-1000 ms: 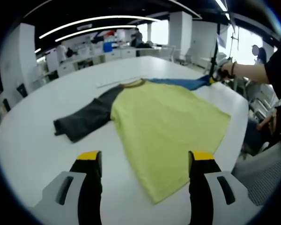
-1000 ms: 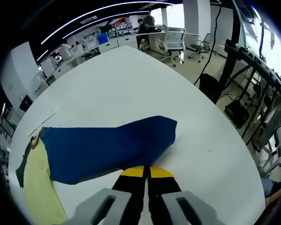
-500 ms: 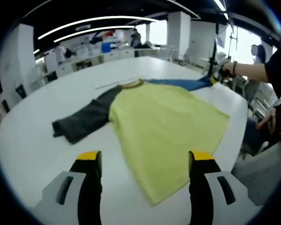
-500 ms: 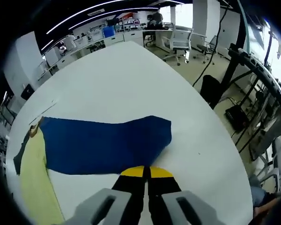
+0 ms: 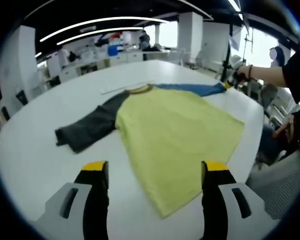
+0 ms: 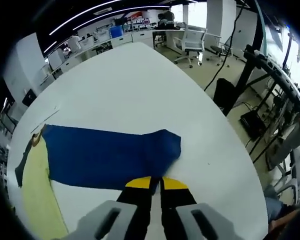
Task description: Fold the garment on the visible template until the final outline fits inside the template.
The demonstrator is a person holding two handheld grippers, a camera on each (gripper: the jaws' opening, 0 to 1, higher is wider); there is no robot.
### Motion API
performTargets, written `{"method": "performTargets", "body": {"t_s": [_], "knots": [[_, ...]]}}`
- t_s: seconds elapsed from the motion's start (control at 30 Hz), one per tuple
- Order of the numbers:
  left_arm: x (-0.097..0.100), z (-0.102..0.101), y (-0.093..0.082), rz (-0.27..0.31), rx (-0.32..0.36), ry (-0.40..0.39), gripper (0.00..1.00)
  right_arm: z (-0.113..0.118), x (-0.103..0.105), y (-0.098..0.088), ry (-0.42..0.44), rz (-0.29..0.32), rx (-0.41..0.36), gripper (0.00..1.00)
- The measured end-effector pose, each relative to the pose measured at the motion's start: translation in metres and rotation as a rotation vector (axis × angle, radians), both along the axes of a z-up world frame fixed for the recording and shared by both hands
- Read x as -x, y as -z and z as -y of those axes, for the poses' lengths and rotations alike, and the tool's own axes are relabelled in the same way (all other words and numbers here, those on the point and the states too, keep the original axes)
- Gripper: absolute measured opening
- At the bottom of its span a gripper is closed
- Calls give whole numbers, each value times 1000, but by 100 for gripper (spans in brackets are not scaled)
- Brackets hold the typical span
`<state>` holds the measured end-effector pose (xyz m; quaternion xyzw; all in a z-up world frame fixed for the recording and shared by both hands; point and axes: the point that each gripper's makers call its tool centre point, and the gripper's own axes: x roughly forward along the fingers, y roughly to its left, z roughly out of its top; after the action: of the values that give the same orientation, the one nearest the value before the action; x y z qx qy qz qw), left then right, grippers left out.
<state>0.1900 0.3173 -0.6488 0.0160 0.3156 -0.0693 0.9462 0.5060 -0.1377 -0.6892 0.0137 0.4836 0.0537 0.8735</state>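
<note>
Table: large, white, rounded edge; bears the garment.
Garment: shirt laid flat on the table, yellow-green body central.
Dark grey sleeve: spread out to the left in the left gripper view.
Blue sleeve: stretched to the far right, flat on the table.
Left gripper: jaws spread wide, empty, near the hem.
Right gripper: yellow tips nearly together at the blue cuff edge; a pinch on cloth cannot be told.
</note>
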Motion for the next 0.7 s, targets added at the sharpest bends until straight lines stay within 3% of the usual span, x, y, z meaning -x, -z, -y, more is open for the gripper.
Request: {"method": "performTargets", "body": {"t_s": [0.1, 0.27, 0.5, 0.7], "knots": [[0, 1, -1, 3, 0, 2, 72, 5, -4, -2, 15, 12, -3, 7], [0, 2, -1, 4, 0, 5, 71, 13, -24, 11, 14, 1, -27, 14], [-1, 2, -4, 14, -10, 3, 74, -1, -9, 16, 6, -11, -29, 12], [3, 0, -5, 10, -16, -6, 74, -7, -2, 14, -2, -6, -28, 3]]}}
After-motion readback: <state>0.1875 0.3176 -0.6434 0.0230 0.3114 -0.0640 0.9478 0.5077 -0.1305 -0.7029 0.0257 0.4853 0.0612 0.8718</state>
